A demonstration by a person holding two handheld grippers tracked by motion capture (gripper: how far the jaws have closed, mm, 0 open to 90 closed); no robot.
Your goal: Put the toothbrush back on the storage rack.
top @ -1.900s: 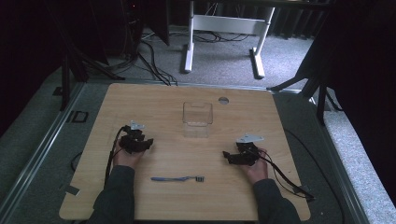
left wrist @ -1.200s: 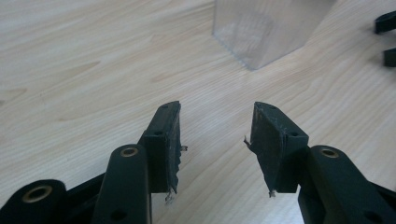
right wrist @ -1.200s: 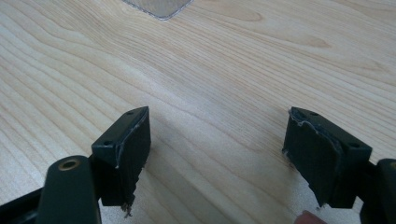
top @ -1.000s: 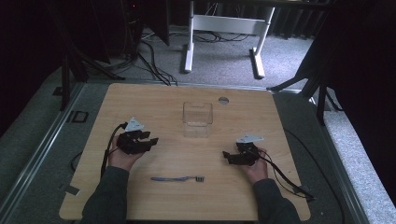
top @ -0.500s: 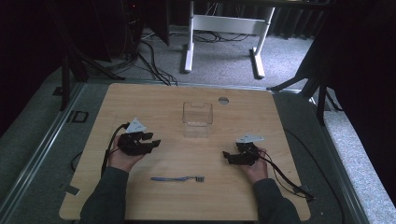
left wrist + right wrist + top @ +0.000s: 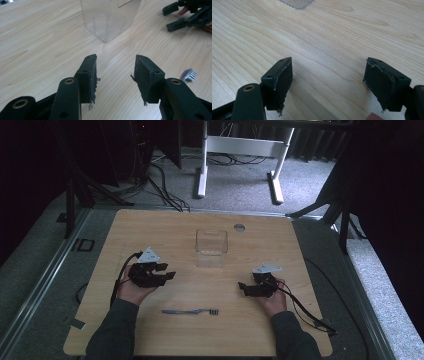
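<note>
Toothbrush (image 6: 190, 311) lies between left gripper (image 6: 166, 273) and right gripper (image 6: 245, 289), touching neither.

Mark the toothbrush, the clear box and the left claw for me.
Blue plastic toothbrush (image 6: 187, 311), high view, middle of its handle.
Clear square plastic box (image 6: 211, 254), high view, front wall.
Black left claw (image 6: 115, 75), left gripper view, midway between its open fingertips.

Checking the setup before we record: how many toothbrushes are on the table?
1. The toothbrush lies flat near the table's front edge, between the left gripper and the right gripper, in front of the clear container. Nothing suggests another.
</note>
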